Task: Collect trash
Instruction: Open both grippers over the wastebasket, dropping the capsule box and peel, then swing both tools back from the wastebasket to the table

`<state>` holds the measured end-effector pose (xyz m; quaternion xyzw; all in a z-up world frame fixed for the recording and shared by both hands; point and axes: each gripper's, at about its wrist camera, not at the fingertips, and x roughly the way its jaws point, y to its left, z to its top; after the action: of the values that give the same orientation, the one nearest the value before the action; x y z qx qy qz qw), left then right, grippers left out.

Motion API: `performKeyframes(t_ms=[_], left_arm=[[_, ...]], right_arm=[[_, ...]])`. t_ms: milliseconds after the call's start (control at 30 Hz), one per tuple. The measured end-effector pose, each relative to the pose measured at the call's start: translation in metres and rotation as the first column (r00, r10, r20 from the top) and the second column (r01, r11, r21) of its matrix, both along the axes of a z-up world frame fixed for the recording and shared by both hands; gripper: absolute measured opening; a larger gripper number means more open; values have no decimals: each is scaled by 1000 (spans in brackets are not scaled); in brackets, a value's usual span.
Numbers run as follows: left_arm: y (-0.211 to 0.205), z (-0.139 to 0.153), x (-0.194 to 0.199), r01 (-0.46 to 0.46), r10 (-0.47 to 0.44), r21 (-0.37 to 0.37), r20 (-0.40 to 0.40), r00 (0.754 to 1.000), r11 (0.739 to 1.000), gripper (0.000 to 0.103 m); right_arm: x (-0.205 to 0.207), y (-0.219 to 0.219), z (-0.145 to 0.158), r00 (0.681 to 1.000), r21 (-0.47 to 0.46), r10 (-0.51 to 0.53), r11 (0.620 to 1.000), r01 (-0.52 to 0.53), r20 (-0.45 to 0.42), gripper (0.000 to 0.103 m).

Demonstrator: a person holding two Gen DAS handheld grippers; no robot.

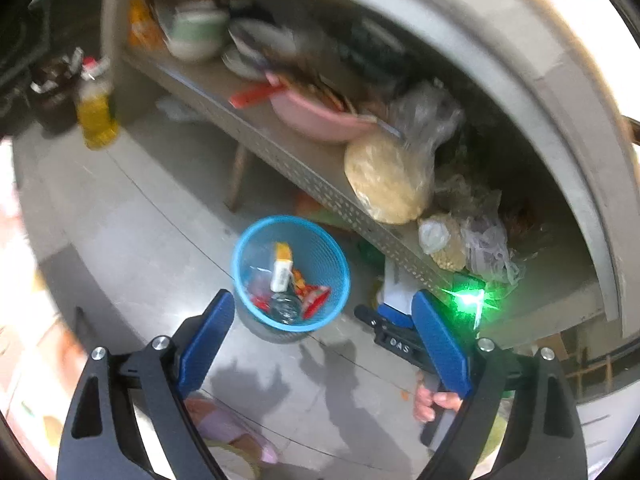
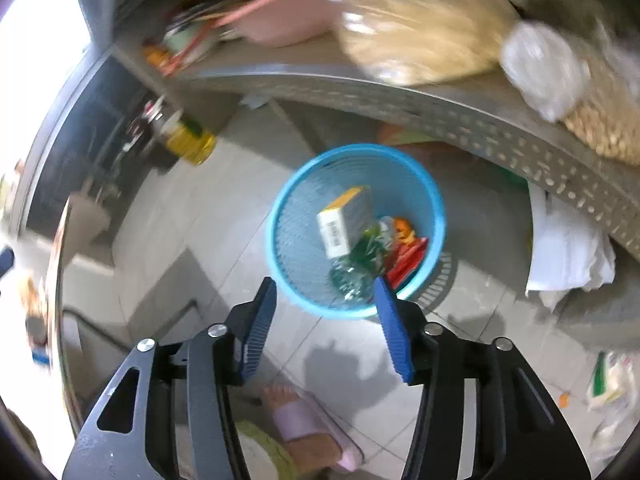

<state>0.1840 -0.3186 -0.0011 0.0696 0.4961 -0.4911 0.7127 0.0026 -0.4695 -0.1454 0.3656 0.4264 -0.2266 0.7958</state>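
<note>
A blue mesh wastebasket (image 1: 239,257) (image 2: 280,216) stands on the tiled floor below both grippers. Inside lie a white and yellow carton (image 1: 281,268) (image 2: 344,222), a red wrapper (image 1: 317,300) (image 2: 409,257) and crumpled clear plastic (image 1: 285,307) (image 2: 351,278). My left gripper (image 1: 322,294) hangs above the basket's near side, open wide with nothing between its blue pads. My right gripper (image 2: 325,280) is also open and empty over the basket's near rim. In the left wrist view, the right gripper's black body (image 1: 394,344) and the hand (image 1: 436,400) holding it show just right of the basket.
A metal shelf with a perforated edge (image 1: 320,184) (image 2: 460,120) overhangs the basket, carrying a pink basin (image 1: 320,116), bagged noodles (image 1: 384,180) and plastic bags. An oil bottle (image 1: 96,116) stands at the far left. A white bag (image 2: 568,252), a packet (image 2: 608,380) and a slippered foot (image 2: 304,420) are on the floor.
</note>
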Motion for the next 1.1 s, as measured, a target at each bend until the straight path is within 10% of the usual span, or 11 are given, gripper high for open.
performKeyframes(t_ms=[200, 467, 1100], left_arm=[[102, 15, -14, -183, 186, -65, 49, 981, 981, 94], [228, 24, -36, -429, 437, -83, 155, 886, 900, 94], [393, 35, -63, -692, 698, -138, 280, 659, 708, 97]], right_arm=[[17, 63, 61, 980, -128, 192, 975, -183, 58, 73], [49, 138, 131, 912, -311, 398, 883, -352, 98, 92], [117, 299, 179, 770, -575, 635, 611, -544, -54, 95]])
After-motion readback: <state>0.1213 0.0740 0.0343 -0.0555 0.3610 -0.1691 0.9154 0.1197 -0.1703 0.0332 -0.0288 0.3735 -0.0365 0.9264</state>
